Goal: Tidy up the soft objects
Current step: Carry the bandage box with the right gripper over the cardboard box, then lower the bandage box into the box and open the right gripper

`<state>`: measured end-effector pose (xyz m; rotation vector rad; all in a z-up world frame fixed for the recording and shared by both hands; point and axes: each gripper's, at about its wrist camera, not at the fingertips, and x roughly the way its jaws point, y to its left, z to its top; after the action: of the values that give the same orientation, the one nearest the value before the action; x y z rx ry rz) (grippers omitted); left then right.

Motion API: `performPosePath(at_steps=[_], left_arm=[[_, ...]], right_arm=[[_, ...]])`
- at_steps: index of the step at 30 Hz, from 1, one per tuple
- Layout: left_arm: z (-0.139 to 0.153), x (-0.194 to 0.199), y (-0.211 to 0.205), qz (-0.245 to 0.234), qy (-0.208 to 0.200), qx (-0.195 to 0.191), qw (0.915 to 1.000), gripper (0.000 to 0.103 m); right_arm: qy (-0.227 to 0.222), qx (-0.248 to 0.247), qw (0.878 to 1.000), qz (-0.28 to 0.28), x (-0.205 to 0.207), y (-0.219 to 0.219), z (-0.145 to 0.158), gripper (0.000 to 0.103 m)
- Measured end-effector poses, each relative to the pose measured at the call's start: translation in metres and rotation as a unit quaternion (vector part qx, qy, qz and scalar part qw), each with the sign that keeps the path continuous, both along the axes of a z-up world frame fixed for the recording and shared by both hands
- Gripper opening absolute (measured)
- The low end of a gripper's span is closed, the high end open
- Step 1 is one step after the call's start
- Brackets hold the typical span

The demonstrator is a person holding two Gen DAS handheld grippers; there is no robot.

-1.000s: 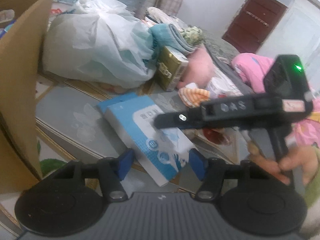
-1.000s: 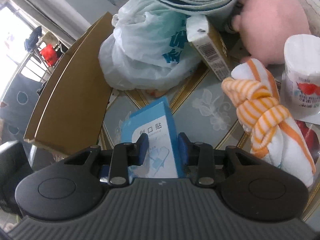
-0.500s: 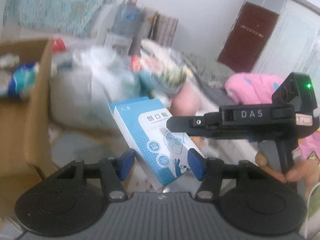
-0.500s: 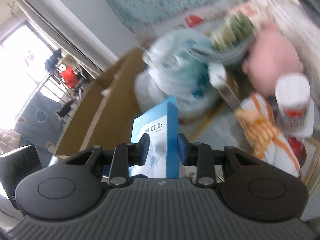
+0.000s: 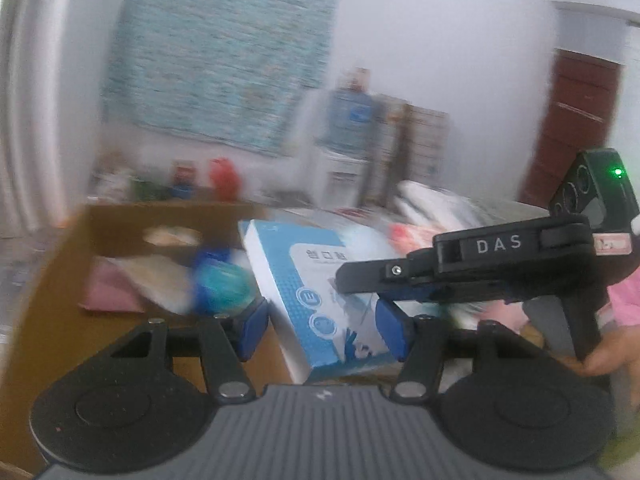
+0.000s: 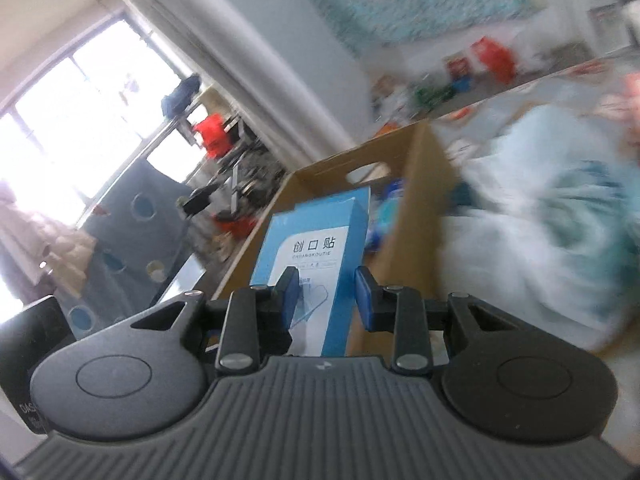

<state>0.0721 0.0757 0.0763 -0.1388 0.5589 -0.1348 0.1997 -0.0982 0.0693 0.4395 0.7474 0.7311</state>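
- Our right gripper [image 6: 326,294] pinches a blue-and-white adhesive bandage box [image 6: 320,256] between its blue pads, holding it in the air, upright.
- Our left gripper [image 5: 320,320] frames the same box with fingers spread; contact is unclear.
- Just beyond, an open cardboard box [image 6: 416,216] holds blurred soft items.
- Right of it lies a pale plastic bag [image 6: 552,248].

cardboard box [image 6: 420,184] open-topped | plastic bag [image 6: 540,240] crowds its right
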Motion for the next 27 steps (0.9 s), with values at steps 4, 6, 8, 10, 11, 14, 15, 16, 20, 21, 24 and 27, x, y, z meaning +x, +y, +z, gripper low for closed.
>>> performPosePath(at_steps=[4, 6, 8, 10, 11, 14, 15, 16, 20, 21, 24, 27], left_arm=[[0.005, 0.018, 0.051, 0.045, 0.030, -0.005, 0.9985, 0.059], [0.003, 0.027, 0.072, 0.059, 0.046, -0.006, 0.9972, 0.059], [-0.002, 0.041, 0.093, 0.072, 0.068, -0.007, 0.9951, 0.059], [-0.009, 0.053, 0.112, 0.082, 0.090, -0.006, 0.9926, 0.059], [-0.013, 0.059, 0.121, 0.084, 0.101, -0.004, 0.9913, 0.059], [-0.024, 0.073, 0.137, 0.090, 0.130, 0.006, 0.9874, 0.059], [-0.029, 0.078, 0.141, 0.090, 0.138, 0.012, 0.9862, 0.059], [-0.033, 0.084, 0.145, 0.094, 0.147, 0.016, 0.9845, 0.059], [-0.048, 0.097, 0.157, 0.099, 0.172, 0.027, 0.9797, 0.059], [-0.050, 0.099, 0.159, 0.101, 0.179, 0.028, 0.9783, 0.059], [-0.057, 0.102, 0.156, 0.102, 0.189, 0.043, 0.9758, 0.061], [-0.057, 0.105, 0.154, 0.091, 0.187, 0.038, 0.9774, 0.067]], right_arm=[[0.021, -0.016, 0.999, 0.033, 0.038, 0.058, 0.000, 0.030], [0.042, -0.021, 0.998, 0.043, 0.059, 0.086, -0.005, 0.030], [0.067, -0.023, 0.996, 0.050, 0.077, 0.107, -0.014, 0.030], [0.087, -0.028, 0.994, 0.053, 0.091, 0.127, -0.023, 0.031], [0.097, -0.033, 0.993, 0.053, 0.099, 0.137, -0.029, 0.031], [0.118, -0.045, 0.991, 0.050, 0.114, 0.158, -0.045, 0.032], [0.129, -0.048, 0.989, 0.047, 0.120, 0.164, -0.052, 0.032], [0.137, -0.047, 0.988, 0.045, 0.123, 0.167, -0.059, 0.032], [0.170, -0.043, 0.984, 0.030, 0.140, 0.180, -0.084, 0.034], [0.179, -0.042, 0.983, 0.027, 0.143, 0.182, -0.091, 0.034], [0.210, -0.034, 0.977, 0.021, 0.154, 0.187, -0.109, 0.035], [0.240, -0.025, 0.970, 0.016, 0.160, 0.192, -0.126, 0.035]])
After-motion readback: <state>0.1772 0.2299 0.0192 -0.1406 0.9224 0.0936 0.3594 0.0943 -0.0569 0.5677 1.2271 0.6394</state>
